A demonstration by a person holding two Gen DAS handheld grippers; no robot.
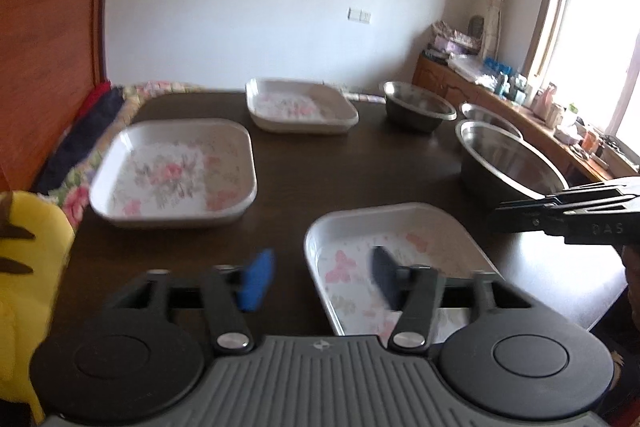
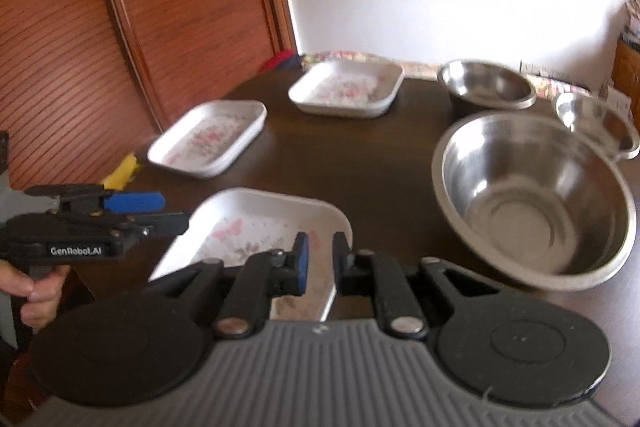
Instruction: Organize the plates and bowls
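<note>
The dark table (image 1: 360,171) carried three square white floral plates and three steel bowls. The near plate (image 2: 256,223) lay at the front edge. The left plate (image 1: 176,175) lay behind it toward the wooden door side, and the far plate (image 1: 300,105) lay near the back edge, all well apart from one another. The big bowl (image 2: 532,199) stood right of the near plate. The far bowl (image 2: 486,85) stood behind it, right of the far plate. The small bowl (image 2: 596,119) was just beside the big bowl's back rim; contact could not be confirmed.

The left gripper (image 1: 318,277) was held above the near plate's left rim with its jaws released and wide apart, one pad outside the rim and the other over the plate. It held nothing.

The right gripper (image 2: 320,259) was over the near plate's right side. Its jaws stood narrowly apart with the plate's edge region between them; whether the pads pressed the rim could not be told.

A hand (image 2: 36,295) gripped the left gripper's handle. A yellow object (image 1: 28,267) lay beyond the table's left edge.
</note>
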